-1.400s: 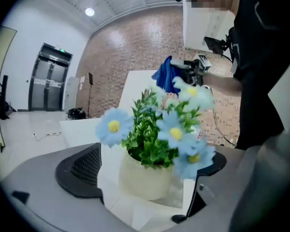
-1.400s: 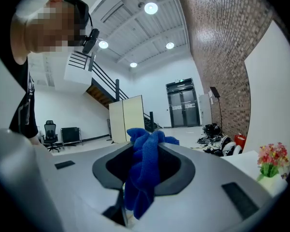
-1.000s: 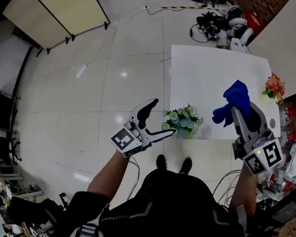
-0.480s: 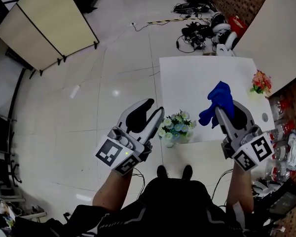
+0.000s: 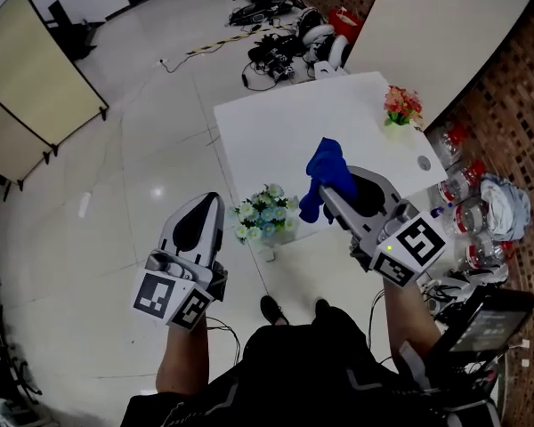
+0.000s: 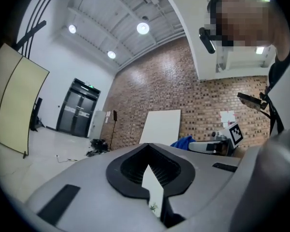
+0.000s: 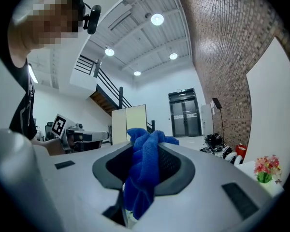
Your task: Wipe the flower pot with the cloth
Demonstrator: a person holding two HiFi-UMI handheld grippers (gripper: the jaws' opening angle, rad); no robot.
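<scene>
1. The left gripper is held level over the floor, to the left of the white worktop.
2. Its jaws have just been closing and are now pressed together. Nothing is gripped between them.
3. The right gripper is held level over the near part of the worktop.
4. Its jaws are clamped on a blue cloth. The cloth is bunched up, sticks out past the jaw tips and hangs down below them.
5. The flower pot, filled with pale blue and white flowers, is seen at the near edge of the worktop.
6. In the head view the flower pot lies between the two grippers and is touched by neither; the hanging end of the cloth is just beside its flowers.
7. A second small pot with red and pink flowers is seen at the far right edge of the worktop, well apart from the first.
8. A folding screen is seen on the floor at the left, and a tangle of cables and gear lies beyond the far side of the worktop.
</scene>
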